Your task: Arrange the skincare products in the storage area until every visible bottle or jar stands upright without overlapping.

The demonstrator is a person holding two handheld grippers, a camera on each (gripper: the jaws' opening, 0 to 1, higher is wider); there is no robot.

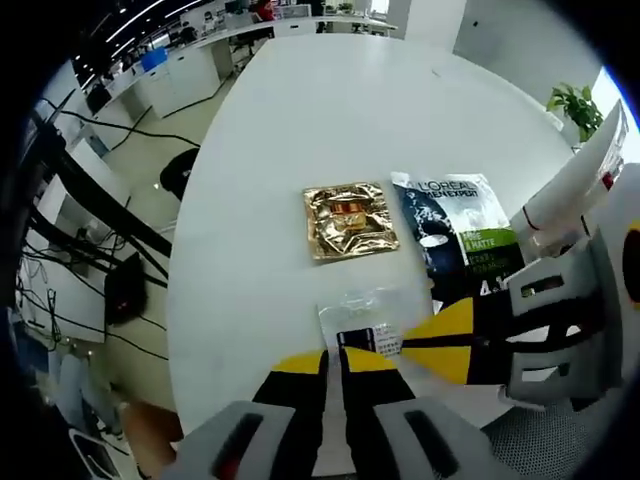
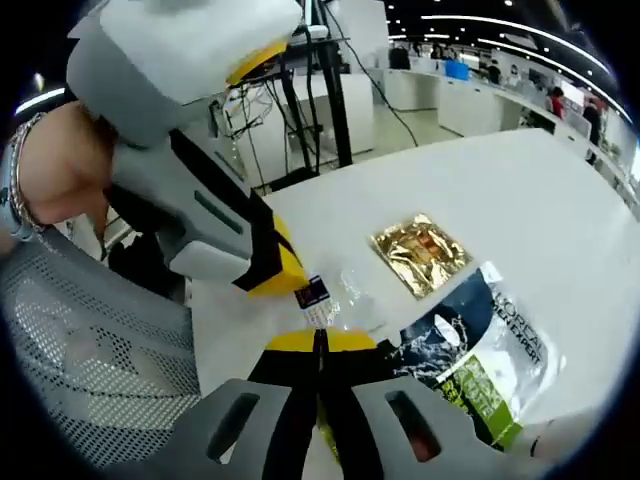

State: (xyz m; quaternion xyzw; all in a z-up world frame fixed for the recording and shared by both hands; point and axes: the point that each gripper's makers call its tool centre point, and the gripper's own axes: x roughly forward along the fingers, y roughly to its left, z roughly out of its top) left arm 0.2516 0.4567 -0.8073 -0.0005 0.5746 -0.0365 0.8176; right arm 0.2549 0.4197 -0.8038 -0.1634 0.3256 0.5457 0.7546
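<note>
Three flat packets lie on the white table point(image 1: 380, 110). A gold foil sachet point(image 1: 350, 220) point(image 2: 420, 250) sits beside a dark L'Oréal sachet point(image 1: 465, 240) point(image 2: 480, 350). Nearest me is a clear packet point(image 1: 365, 320) point(image 2: 345, 295) with a small dark label. My left gripper point(image 1: 335, 362) is shut, its yellow tips pinching the clear packet's near edge. It enters the right gripper view from the left point(image 2: 280, 270), held by a hand point(image 2: 50, 170). My right gripper point(image 2: 320, 342) is shut too, its tips meeting at the packet's other edge point(image 1: 408, 345).
The table's curved edge point(image 1: 185, 250) runs close on the left, with floor, cables and desks beyond. A grey mesh chair point(image 2: 90, 350) stands right by the table's near edge. A potted plant point(image 1: 578, 105) stands past the far right of the table.
</note>
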